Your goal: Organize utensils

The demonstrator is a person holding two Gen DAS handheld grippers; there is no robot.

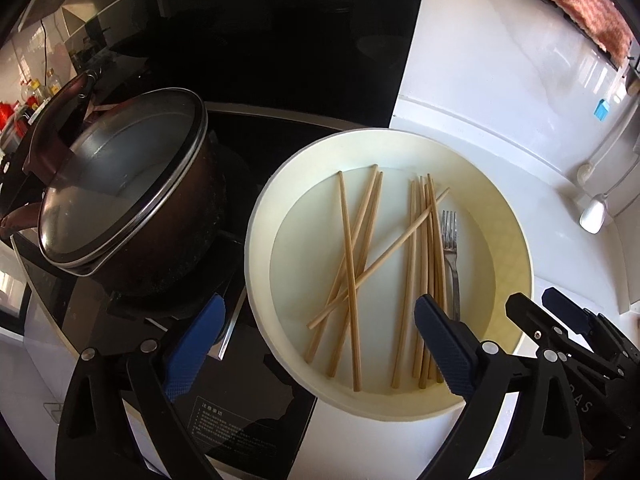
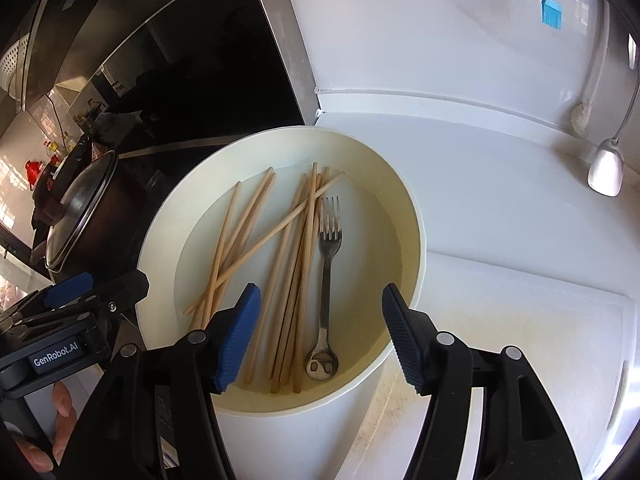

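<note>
Much of the gathering appears to be done. A loose heap of chopsticks (image 1: 424, 264) and one fork (image 2: 326, 280) are seen lying flat on the floor of a cream tub (image 1: 516, 248), which stands on the white counter (image 2: 500, 208) just right of the black hob (image 1: 248, 432). Whether more utensils are to be brought cannot be told; a silver spoon (image 2: 606, 172) and a blue brush (image 2: 551, 10) are seen at the far right, well apart from the tub, and may or may not belong to the job. What seems left is tidying: the sticks are not aligned.

The chopsticks are plain pale wood, thin and straight. Most run near to far in two loose groups, and one is laid slantwise across both. The fork is dull metal with four tines pointing far and a cut-out end near; it lies just right of the right group, apart from the tub wall.

The left gripper (image 1: 320, 344) is held above the tub's near left rim with its jaws spread very wide and nothing between the pads. The right gripper (image 2: 320, 338) is held over the tub's near side, jaws parted about midway and likewise empty; the fork and sticks are seen below the gap, not gripped.

A lidded pot (image 1: 132, 196) sits on the hob to the left.
</note>
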